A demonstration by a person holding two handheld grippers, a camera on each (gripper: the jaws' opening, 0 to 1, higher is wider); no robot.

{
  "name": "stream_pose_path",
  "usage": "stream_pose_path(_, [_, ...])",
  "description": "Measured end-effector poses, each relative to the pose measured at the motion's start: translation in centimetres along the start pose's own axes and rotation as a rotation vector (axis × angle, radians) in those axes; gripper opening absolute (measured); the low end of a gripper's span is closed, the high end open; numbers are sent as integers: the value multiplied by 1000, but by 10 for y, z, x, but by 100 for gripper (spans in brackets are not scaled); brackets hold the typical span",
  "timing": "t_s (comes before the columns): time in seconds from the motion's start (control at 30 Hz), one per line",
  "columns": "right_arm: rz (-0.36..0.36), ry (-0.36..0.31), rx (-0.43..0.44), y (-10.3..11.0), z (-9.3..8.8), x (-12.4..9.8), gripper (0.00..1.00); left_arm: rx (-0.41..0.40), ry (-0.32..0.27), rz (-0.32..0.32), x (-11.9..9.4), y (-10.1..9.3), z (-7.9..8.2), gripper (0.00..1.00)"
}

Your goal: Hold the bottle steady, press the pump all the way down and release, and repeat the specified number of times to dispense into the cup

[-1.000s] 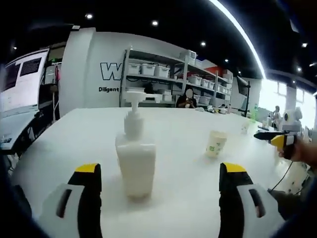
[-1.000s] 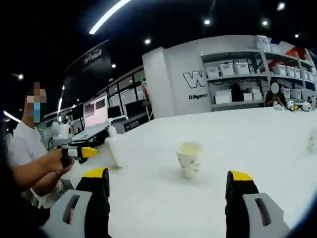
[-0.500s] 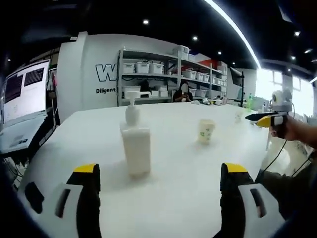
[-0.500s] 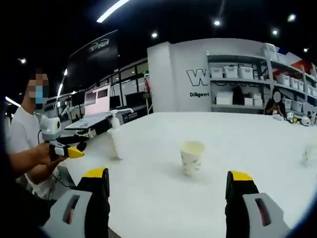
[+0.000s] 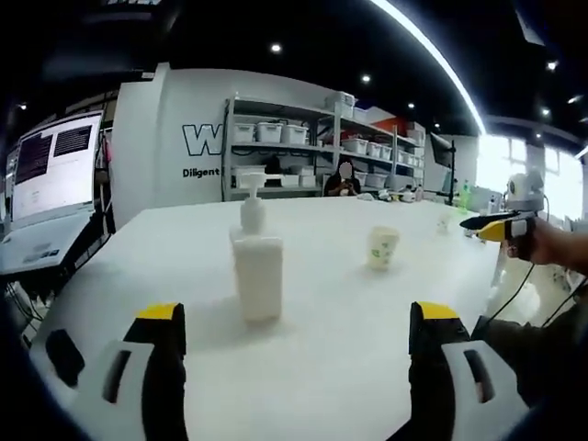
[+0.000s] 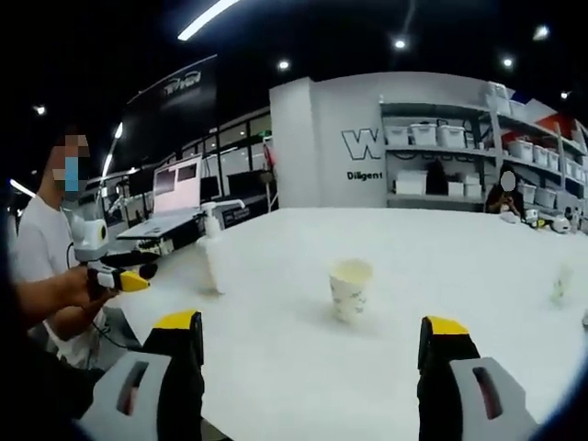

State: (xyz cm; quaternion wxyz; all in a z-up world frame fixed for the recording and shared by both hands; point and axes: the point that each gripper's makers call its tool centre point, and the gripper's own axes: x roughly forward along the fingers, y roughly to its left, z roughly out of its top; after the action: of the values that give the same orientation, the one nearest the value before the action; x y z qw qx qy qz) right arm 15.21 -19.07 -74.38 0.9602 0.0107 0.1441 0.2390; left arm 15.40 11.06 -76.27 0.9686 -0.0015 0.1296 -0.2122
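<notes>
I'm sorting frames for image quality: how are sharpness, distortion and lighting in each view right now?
Left gripper view: pump bottle and paper cup fairly sharp, soft shadows on the white table, fisheye bends the ceiling light strip. Right gripper view: cup slightly soft, bottle pale against the table, hard to separate.

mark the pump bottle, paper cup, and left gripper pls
pump bottle (image 5: 258,280), left gripper view, on its white body.
paper cup (image 6: 350,290), right gripper view, on its printed side wall.
left gripper (image 5: 299,322), left gripper view, midway between its yellow fingertips.
</notes>
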Motion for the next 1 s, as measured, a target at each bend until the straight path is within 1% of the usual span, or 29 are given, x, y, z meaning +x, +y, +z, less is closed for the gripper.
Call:
stream_pose_path(0.1, [8,1,-14,3,1,3,98,-3,2,1,0,0,-1,99])
stream_pose_path(0.17, [12,15,-25,4,-2,6,98,-5,12,0,1,0,-4,99])
stream_pose_path(0.3, [8,21,-34,3,-3,6,98,0,7,-1,2,1,-4,99])
stream_pose_path(0.4, [-1,12,-31,0,-1,5,99,-5,4,-1,4,3,-4,99])
stream_pose_path(0.57, [-8,13,-23,-4,-4,4,99,-3,12,4,6,7,-5,99])
stream_pose_path(0.7, [-14,12,-6,-10,-5,6,99,-14,-1,18,7,11,-1,99])
stream_pose_path(0.8, [-18,9,3,-13,-4,10,99,-14,3,31,13,14,-1,98])
stream_pose_path(1.0, [-20,21,-15,-10,-3,20,98,-10,7,36,24,13,2,98])
